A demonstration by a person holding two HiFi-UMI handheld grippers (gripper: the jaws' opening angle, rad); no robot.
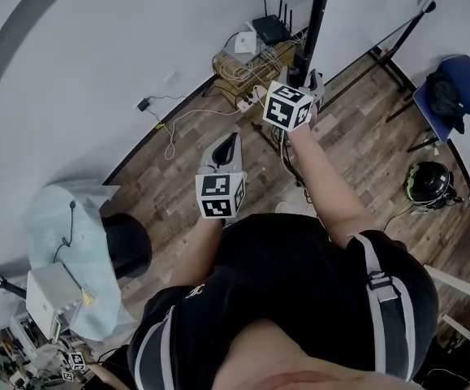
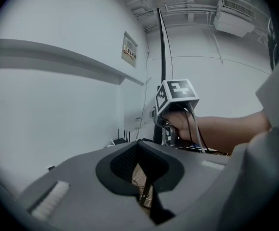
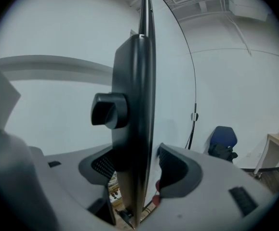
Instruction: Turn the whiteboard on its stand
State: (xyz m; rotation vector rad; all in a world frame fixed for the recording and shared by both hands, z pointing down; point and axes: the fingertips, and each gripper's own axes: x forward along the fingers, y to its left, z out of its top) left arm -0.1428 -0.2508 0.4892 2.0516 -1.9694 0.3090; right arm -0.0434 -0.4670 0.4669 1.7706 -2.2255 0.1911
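The whiteboard [image 3: 174, 76] stands edge-on in front of me. In the right gripper view its dark frame edge [image 3: 145, 105] runs upright, with a black knob [image 3: 108, 110] on the left side. My right gripper [image 3: 134, 163] straddles that edge: it is open, the right pad [image 3: 174, 163] stands clear of the board, and the left pad is partly hidden behind the frame. The head view shows the right gripper [image 1: 306, 78] against the black upright [image 1: 316, 23]. My left gripper [image 1: 228, 146] hangs lower and nearer me, shut and empty, its tips [image 2: 138, 146] meeting.
A router [image 1: 269, 29] and a tangle of cables [image 1: 247, 67] lie on the wooden floor by the wall. A blue chair [image 1: 454, 88] and a dark helmet [image 1: 429, 184] are at the right, a black bin [image 1: 127, 246] and a cloth-covered object [image 1: 60, 222] at the left.
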